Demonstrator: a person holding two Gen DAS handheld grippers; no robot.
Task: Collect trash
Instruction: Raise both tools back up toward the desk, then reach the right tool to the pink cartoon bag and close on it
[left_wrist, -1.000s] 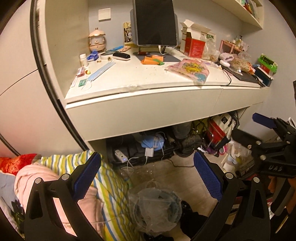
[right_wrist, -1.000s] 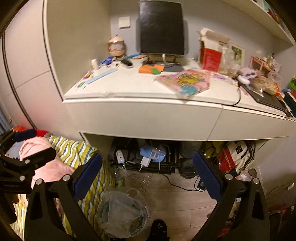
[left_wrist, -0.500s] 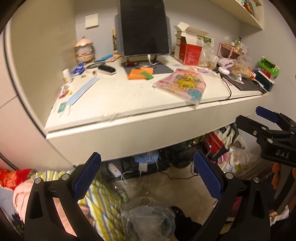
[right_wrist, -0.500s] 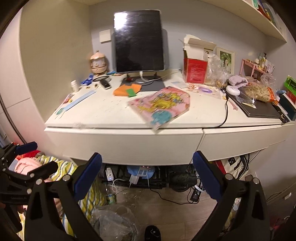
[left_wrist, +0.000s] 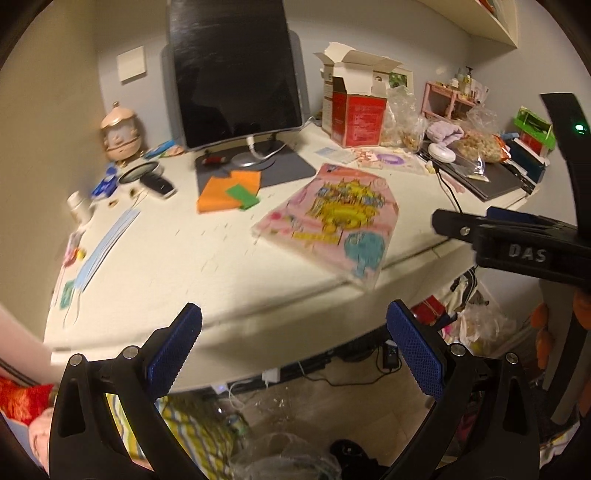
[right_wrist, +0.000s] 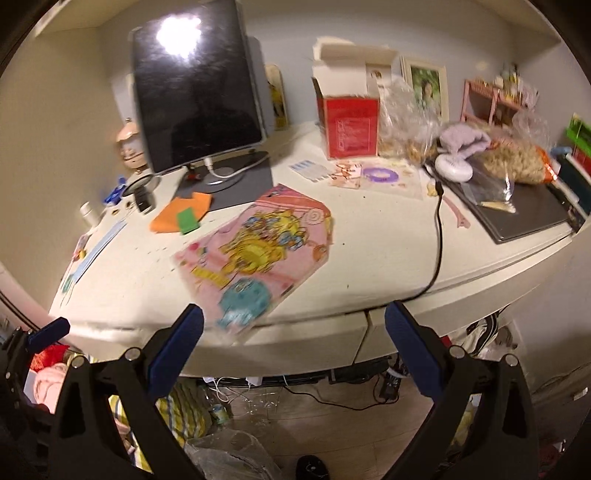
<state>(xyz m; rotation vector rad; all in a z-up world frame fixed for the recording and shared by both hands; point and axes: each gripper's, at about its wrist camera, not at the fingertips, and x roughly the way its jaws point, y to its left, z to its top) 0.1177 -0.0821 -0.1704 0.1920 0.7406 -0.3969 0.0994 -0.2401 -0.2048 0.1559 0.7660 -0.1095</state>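
Both tools gape, empty – left tool (left_wrist: 293, 349), right tool (right_wrist: 293, 349); pink packet (right_wrist: 256, 254) blurred, overhanging desk (right_wrist: 388, 266) edge.

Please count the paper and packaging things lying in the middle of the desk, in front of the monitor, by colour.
Pink: 1, the cartoon package overhanging the desk edge.
Orange: 1, the orange sheet.
Green: 1, the green piece on that sheet.
Total: 3

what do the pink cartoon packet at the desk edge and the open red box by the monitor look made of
Pink cartoon-printed packet: looks like thin glossy plastic film, since its clear edge overhangs the desk and catches light. Open red box: apparently matte cardboard, with stiff pale flaps folded up.
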